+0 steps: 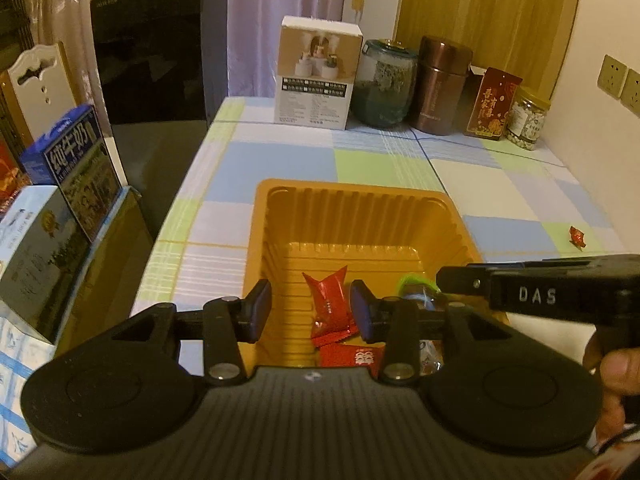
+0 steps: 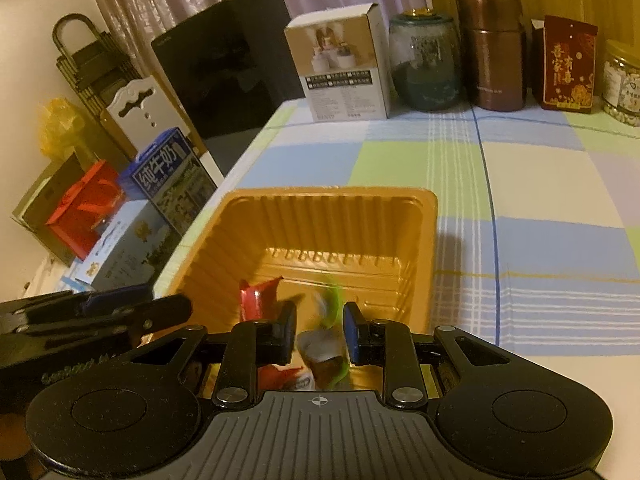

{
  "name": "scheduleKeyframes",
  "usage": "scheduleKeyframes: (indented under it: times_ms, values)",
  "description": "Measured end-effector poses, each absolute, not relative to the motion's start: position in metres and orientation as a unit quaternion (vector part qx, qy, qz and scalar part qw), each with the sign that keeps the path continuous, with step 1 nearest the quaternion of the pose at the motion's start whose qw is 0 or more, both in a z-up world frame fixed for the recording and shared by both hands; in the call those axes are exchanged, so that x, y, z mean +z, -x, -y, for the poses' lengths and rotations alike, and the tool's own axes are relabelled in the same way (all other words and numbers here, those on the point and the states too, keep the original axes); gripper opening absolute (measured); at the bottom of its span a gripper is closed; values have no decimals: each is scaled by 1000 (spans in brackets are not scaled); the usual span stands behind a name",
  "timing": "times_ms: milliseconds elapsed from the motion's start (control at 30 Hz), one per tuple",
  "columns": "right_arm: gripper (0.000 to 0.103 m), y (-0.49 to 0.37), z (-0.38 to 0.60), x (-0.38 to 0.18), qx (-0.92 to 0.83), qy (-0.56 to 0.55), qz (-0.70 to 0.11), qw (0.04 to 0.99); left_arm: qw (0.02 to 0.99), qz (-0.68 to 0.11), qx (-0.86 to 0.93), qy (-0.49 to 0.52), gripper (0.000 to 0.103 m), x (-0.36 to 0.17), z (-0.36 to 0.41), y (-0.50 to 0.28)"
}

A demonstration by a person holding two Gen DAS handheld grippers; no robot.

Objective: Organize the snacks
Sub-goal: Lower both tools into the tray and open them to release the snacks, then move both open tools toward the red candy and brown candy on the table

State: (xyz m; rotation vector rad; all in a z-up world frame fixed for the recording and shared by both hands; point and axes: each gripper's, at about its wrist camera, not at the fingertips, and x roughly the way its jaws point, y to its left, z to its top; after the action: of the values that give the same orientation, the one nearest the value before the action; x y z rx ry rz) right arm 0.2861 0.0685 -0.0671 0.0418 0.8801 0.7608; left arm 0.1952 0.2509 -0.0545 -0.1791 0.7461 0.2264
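Both tools hang over the orange tray [image 1: 362,216] at the near edge of the checked tabletop [image 1: 400,152]. Left tool [image 1: 310,310] stands parted with nothing pressed between its pads; red candies [image 1: 330,308] lie in the tray beneath it. Right tool [image 2: 319,330] stands narrowly parted, and a green-ended candy [image 2: 326,348], blurred, shows between its pads; whether they press it I cannot tell. One red candy [image 1: 577,237] remains loose on the tabletop, well off to the right, probably nearer the right tool.
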Motion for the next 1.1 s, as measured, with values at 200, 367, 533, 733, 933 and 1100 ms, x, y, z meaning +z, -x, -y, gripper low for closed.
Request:
scheduleKeyframes:
  times_ms: [200,367,533,733,933,1100]
  values:
    - [32,-279,-46,-58,344,-41,-409,844,922,-357,110,104,42,-46,-245,-176]
    - [38,-261,-8,-49,317,-69,-408,854,921,-354,107,125,47,-42,-229,-156]
    - [42,-234,28,-38,294,-81,-399,864,921,-353,94,138,49,-36,-204,-136]
    - [47,-199,67,-25,268,-85,-391,876,923,-347,81,146,51,-27,-172,-114]
    - [51,-173,102,-18,244,-87,-386,885,925,-347,60,143,53,-21,-143,-98]
    - [53,-160,130,-11,225,-87,-381,892,926,-348,48,141,55,-16,-126,-91]
